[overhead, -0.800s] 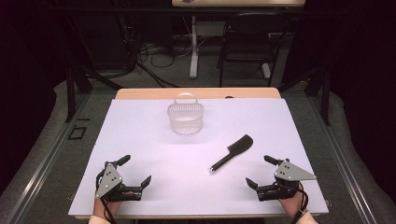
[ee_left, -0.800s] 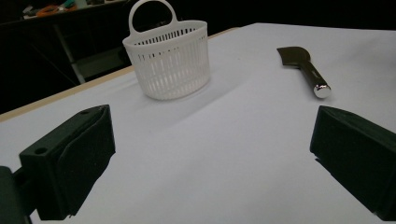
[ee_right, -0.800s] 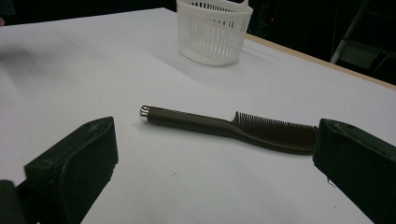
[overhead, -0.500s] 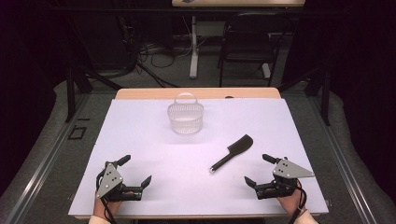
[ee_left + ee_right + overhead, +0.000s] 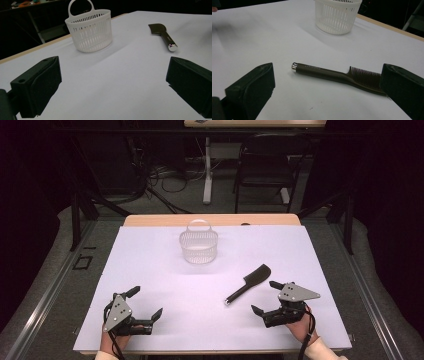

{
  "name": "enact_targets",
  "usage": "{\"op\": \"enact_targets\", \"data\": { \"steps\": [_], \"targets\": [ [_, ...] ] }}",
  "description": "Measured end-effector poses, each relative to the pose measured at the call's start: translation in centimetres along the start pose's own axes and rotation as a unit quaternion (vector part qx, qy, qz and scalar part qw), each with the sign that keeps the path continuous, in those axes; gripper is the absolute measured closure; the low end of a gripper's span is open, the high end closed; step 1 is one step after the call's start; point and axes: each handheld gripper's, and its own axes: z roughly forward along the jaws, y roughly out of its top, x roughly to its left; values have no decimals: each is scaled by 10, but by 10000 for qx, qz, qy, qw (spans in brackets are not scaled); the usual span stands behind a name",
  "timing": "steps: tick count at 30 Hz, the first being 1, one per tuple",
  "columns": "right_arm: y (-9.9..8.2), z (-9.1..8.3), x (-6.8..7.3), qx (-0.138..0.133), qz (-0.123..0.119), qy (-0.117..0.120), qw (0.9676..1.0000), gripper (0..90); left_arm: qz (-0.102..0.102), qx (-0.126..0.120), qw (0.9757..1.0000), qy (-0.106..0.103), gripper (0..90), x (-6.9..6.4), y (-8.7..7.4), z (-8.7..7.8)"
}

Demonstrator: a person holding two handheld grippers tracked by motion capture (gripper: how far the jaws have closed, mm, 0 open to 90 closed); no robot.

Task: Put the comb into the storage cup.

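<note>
While both your grippers rest wide open and empty, the comb [image 5: 248, 284] lies nearest your right gripper [image 5: 265, 297].
Its handle's tip points toward you, teeth slanting away toward the table's far right; your left gripper [image 5: 144, 303] sits well apart.

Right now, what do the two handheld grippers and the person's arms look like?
Both the left gripper and the right gripper are black, each with two blocky, flat-faced jaws. Each carries a grey three-cornered plate on top with small dark dots, and trails a black cable. A white sleeve shows at the right wrist.
</note>
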Motion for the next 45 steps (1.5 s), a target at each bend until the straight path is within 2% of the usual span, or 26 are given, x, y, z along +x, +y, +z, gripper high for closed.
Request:
{"op": "enact_targets", "data": {
  "steps": [14,45],
  "targets": [
    [10,21,1,282,-9,116,9995,0,7,9,10000,-15,0,-1,0,1],
    [23,53,3,622,25,331,9975,0,29,48,10000,19,0,-1,0,1]
  ]
}}
